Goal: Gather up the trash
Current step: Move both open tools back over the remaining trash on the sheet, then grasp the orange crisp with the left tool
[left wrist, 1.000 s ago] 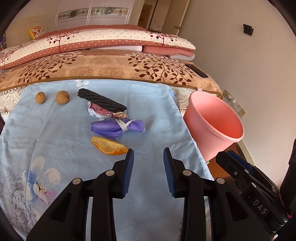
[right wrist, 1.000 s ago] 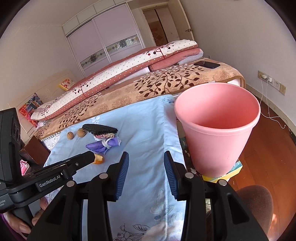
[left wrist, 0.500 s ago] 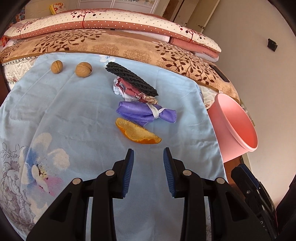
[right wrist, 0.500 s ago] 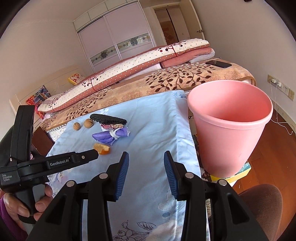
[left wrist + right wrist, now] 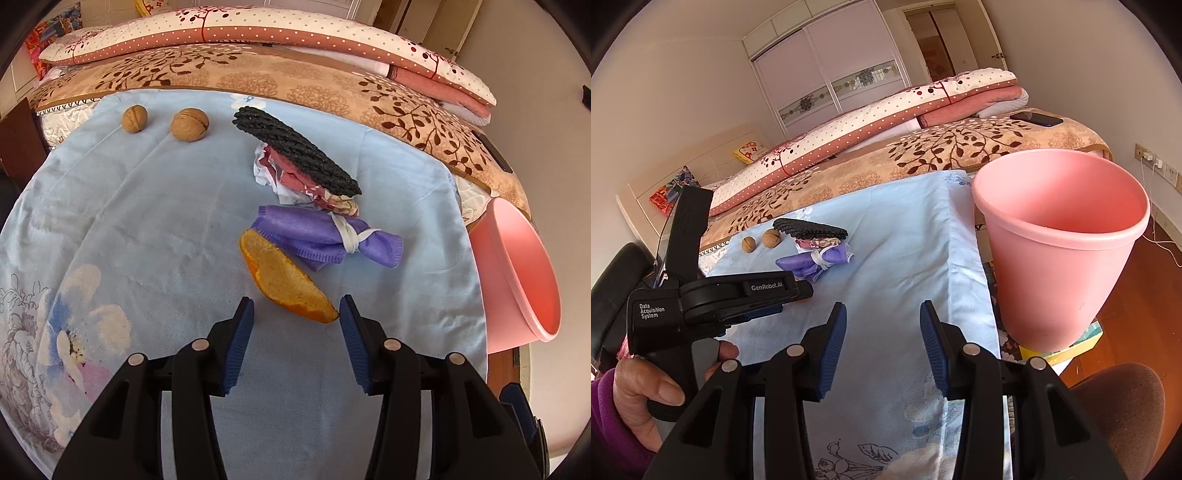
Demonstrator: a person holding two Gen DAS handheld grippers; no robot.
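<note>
The orange peel [image 5: 286, 282] lay on the blue cloth [image 5: 155, 229] over the tabletop, its near tip just ahead of my left gripper [image 5: 296, 314], its far end touching the purple rag [image 5: 325, 236]. That gripper's jaws had just been opening and stood spread, nothing between them yet. Behind the rag sat the crumpled wrapper [image 5: 291, 181] under a black woven strip [image 5: 295, 151], and further off two walnuts [image 5: 189, 124]. The pink bin [image 5: 1060, 236] stood off the cloth's right edge, upright and, as far as I could see in, empty. My right gripper [image 5: 882, 325] hung spread and empty over the cloth near the bin.

I judged the peel the next pick. It lay slantwise to the jaws, so closing might only catch the tip and flip it or let it slide out. Going too deep risked pinching the soft cloth and dragging everything. Reaching too far could snag the rag along with the peel.
</note>
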